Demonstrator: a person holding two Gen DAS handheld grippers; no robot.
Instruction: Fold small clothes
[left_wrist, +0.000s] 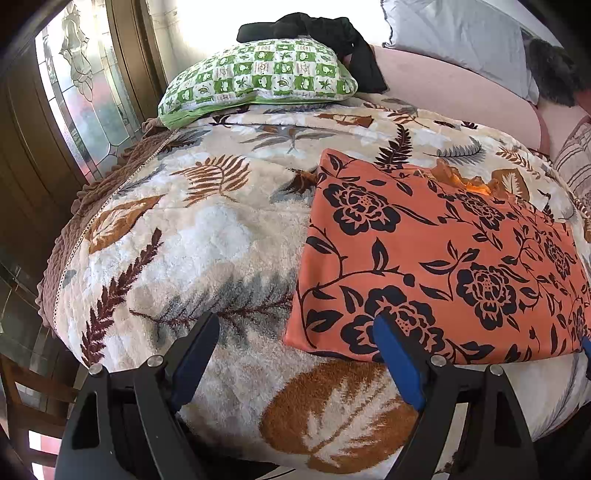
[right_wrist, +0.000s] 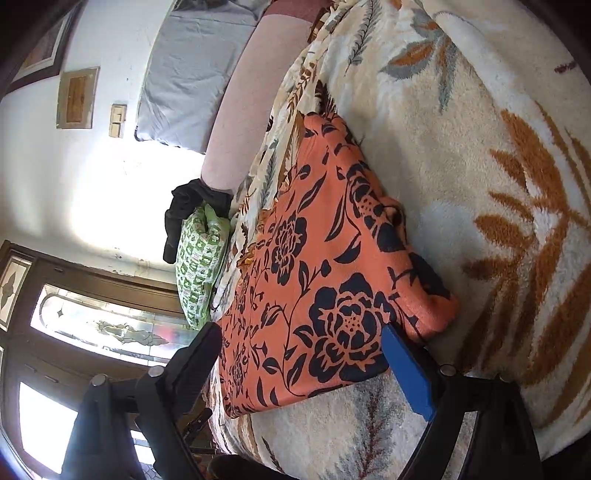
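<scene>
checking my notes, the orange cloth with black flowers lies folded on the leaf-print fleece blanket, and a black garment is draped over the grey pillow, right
One detail is wrong. The black garment is draped over the green-and-white checked pillow, not the grey pillow; the left wrist view shows this. The rest holds: the orange cloth with black flowers lies folded on the leaf-print fleece blanket.

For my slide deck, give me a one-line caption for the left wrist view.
Open left gripper above a leaf-print blanket, beside a folded orange floral cloth.

folded cloth (left_wrist: 436, 258) - 1 | pillows - 2 | black garment (left_wrist: 332, 33) - 1
</scene>
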